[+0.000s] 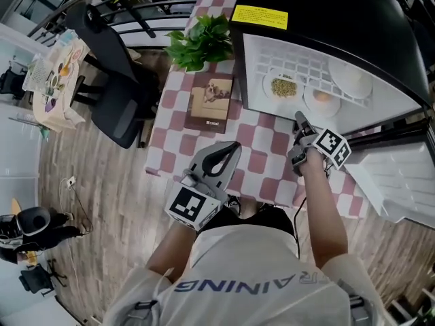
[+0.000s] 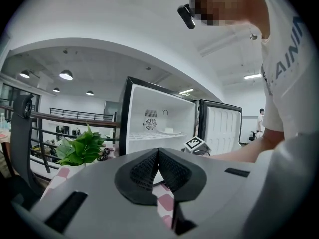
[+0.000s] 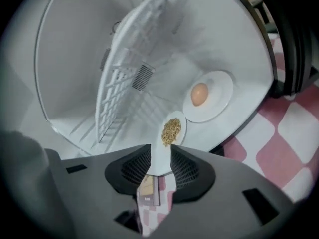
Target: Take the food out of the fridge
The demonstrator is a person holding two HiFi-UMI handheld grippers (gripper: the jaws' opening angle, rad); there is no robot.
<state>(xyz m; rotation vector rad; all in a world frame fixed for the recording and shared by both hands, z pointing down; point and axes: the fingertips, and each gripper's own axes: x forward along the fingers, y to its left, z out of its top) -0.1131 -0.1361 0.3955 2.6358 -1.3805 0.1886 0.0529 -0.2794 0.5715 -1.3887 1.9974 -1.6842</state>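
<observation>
Pink-checked tablecloth point(image 1: 258, 161) fronts a wire-shelved fridge point(image 1: 326, 12); left tongs point(image 2: 158, 153) clenched, right tongs point(image 3: 160, 158) parted.

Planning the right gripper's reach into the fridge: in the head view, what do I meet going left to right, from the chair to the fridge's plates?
In order: black office chair → potted plant → plate of grains → plate with an egg.

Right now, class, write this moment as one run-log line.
right claw: open, facing grain plate | left claw: shut, empty | egg plate: inside fridge
</observation>
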